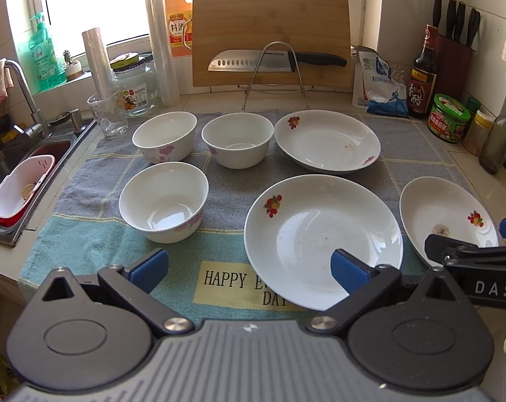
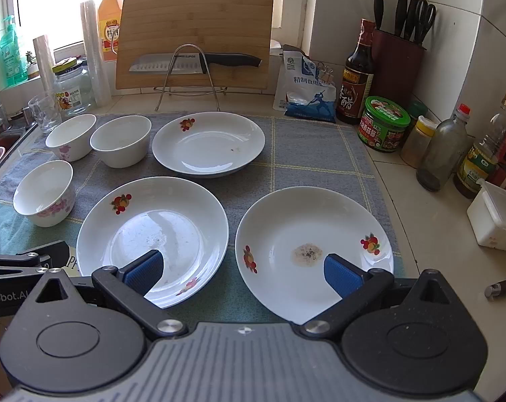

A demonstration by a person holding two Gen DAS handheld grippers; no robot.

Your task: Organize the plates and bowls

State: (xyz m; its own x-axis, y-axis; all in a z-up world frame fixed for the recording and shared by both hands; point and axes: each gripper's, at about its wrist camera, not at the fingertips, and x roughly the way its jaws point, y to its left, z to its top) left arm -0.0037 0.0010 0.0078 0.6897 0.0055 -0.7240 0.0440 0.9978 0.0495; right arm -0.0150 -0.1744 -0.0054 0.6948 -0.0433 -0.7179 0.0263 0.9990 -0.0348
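Observation:
Three white bowls with pink flowers sit on the left of a towel: a near one (image 1: pixel 164 201) (image 2: pixel 45 197) and two at the back (image 1: pixel 166 135) (image 1: pixel 238 139) (image 2: pixel 72 135) (image 2: pixel 121 139). Three white plates with fruit prints lie to the right: a back one (image 1: pixel 326 139) (image 2: pixel 208 142), a middle one (image 1: pixel 320 231) (image 2: pixel 152 234), and a right one with a food stain (image 1: pixel 447 214) (image 2: pixel 315 251). My left gripper (image 1: pixel 249 269) is open and empty above the towel's front edge. My right gripper (image 2: pixel 243 271) is open and empty between the middle and right plates.
The grey-blue towel (image 1: pixel 85 234) (image 2: pixel 320 147) covers the counter. A sink (image 1: pixel 21 181) lies at the left. A glass (image 1: pixel 107 115), a jar (image 1: pixel 135 87), a cutting board with a knife (image 1: pixel 269 33), and sauce bottles and jars (image 2: pixel 383 124) line the back and right.

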